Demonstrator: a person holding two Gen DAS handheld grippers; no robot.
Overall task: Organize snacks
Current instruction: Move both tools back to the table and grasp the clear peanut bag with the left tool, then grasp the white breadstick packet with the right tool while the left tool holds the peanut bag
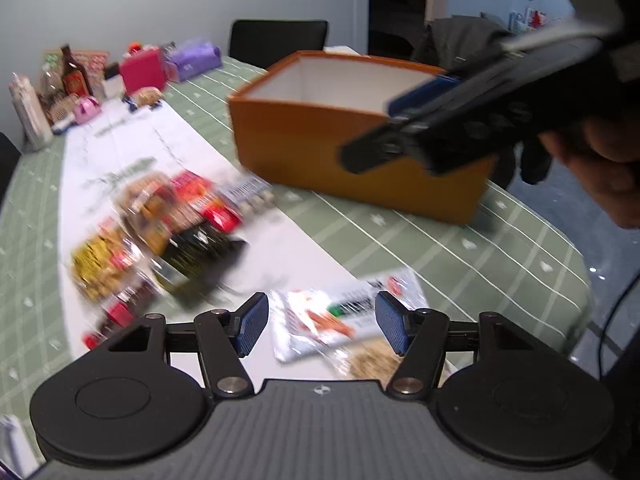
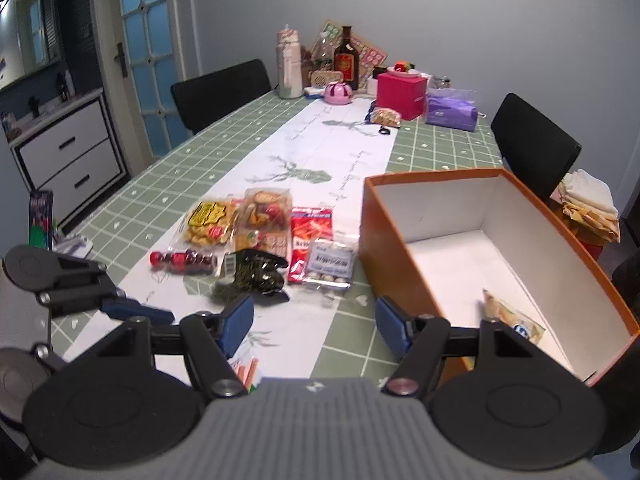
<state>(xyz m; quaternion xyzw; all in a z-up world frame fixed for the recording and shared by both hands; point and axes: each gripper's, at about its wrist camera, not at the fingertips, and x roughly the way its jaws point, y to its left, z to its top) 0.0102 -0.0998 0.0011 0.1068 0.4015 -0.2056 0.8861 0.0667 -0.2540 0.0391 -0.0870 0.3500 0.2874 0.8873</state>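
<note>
My left gripper [image 1: 322, 326] is open over a white snack packet [image 1: 340, 320] with orange sticks printed on it. The packet lies on the white runner, and the pads are not pressing on it. A blurred pile of snack packets [image 1: 168, 224] lies to the left. The orange box [image 1: 320, 132] stands beyond, with the right gripper's black body [image 1: 460, 120] in front of it, held by a hand [image 1: 592, 168]. My right gripper [image 2: 316, 324] is open and empty, beside the orange box [image 2: 400, 248]. Inside the box lies one snack packet [image 2: 512, 316]. The snack pile [image 2: 260, 240] is ahead, and a left-gripper finger [image 2: 136, 312] shows at the left.
At the table's far end stand a brown bottle [image 2: 346, 58], a pink box [image 2: 401, 94] and a purple pack [image 2: 451, 112]. Black chairs [image 2: 220, 90] flank the green checked table. A white drawer cabinet [image 2: 68, 152] stands at the left. Folded cloths [image 2: 588, 204] lie right of the box.
</note>
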